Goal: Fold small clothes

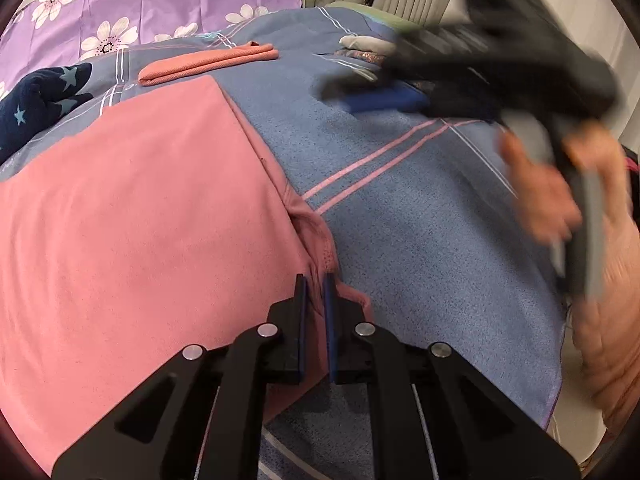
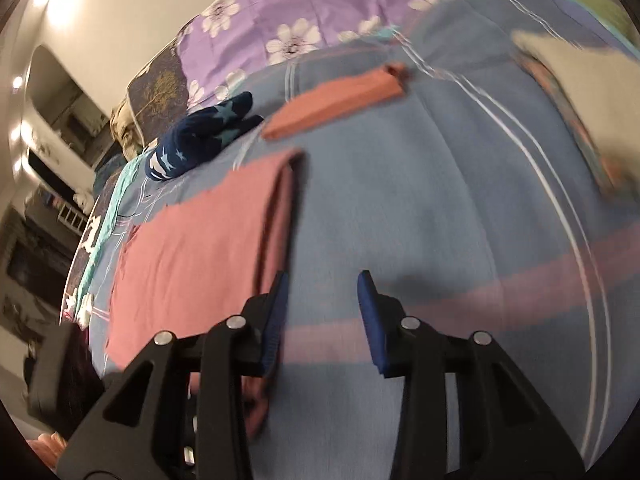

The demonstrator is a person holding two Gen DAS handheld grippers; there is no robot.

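Pink cloth: we see the pink garment [image 1: 132,216] spread flat on the bed, filling the space ahead and to the left of our left gripper [image 1: 315,292]; a bunched hem corner of it sits right at the tips.
Left gripper: our jaws stand almost together, pinching that pink hem between the blue pads [image 1: 329,312].
Right gripper: our right gripper [image 2: 322,292] hovers over bare cover with its jaws parted and nothing between them; the pink garment [image 2: 192,248] lies just to its left, its folded edge passing beside the left finger.
Right hand: in the left wrist view it is a blur, a hand [image 1: 540,196] wrapped round the dark tool body, off to the right of our left gripper and above the bed.
Blue bedcover: the blue bedcover [image 1: 420,208] with pink and white stripes lies under everything.
Folded salmon piece: a folded salmon cloth [image 1: 208,62] rests well ahead of both grippers.
Navy star piece: a navy star-print garment [image 2: 200,140] lies crumpled, far ahead to the left.
Right-hand stack: a pile of folded clothes [image 1: 372,50] sits ahead to the right, partly hidden by blur.
Purple sheet: a purple flowered sheet [image 1: 160,0] lies beyond the cover.
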